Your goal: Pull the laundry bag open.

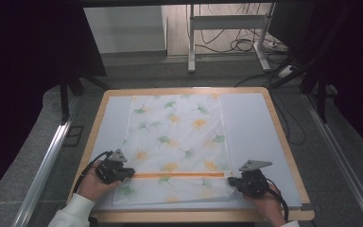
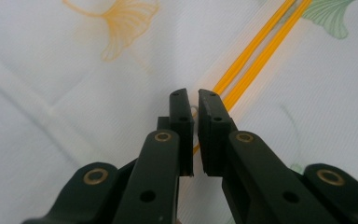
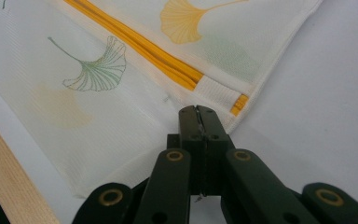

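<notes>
the right gripper [image 3: 199, 112] is clenched on the bag's [image 1: 179, 142] near edge, beside the end of the orange zipper [image 3: 140, 46]. the left gripper [image 2: 193, 100] is nearly closed around a small zipper pull [image 2: 194, 112]. the bag lies flat on the table [image 1: 264, 123].

"Could you see what the left gripper [image 1: 128, 173] had hold of?"

"Barely. In the left gripper view its jaws covered the near end of the orange zipper [image 2: 256, 49], and only a small pale loop peeked out of the narrow gap. A zipper pull, maybe; I couldn't tell."

"And the right gripper [image 3: 198, 111]?"

"Jaws pressed together over the edge of the mesh bag [image 3: 121, 116], so the pinched bit was hidden. The picture's edges cut the bag off."

"From above?"

"The leaf print was too blurred, and the person [image 1: 71, 215] was cut off at the bottom edge."
</notes>
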Available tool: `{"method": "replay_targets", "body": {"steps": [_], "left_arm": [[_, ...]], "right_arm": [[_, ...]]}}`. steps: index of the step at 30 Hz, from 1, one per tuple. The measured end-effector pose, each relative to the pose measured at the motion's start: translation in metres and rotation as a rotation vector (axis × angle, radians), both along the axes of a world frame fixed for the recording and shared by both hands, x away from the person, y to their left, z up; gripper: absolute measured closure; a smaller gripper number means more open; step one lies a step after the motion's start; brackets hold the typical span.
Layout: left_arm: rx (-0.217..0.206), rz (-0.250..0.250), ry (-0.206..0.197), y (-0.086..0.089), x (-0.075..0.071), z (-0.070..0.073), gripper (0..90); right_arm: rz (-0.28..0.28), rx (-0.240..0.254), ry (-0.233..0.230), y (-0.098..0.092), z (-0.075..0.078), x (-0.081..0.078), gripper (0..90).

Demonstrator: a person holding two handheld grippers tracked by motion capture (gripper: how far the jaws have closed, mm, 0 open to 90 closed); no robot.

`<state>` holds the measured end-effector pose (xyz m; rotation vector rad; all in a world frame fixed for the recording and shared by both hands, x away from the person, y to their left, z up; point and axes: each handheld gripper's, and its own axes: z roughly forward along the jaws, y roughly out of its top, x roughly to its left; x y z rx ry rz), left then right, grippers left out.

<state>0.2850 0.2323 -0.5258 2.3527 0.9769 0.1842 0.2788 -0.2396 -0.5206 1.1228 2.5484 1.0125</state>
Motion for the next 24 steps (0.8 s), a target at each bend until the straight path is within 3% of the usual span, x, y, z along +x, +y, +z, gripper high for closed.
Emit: {"method": "replay_targets", "body": {"steps": [14,24], "left_arm": [[0.015,0.038,0.002,0.022,-0.004,0.000,85.6],[0.015,0.046,0.001,0.025,-0.007,0.001,85.6]], "right_arm": [[0.002,-0.002,0.000,0.000,0.000,0.000,89.5],[0.003,-0.003,0.002,0.000,0.000,0.000,89.5]]}}
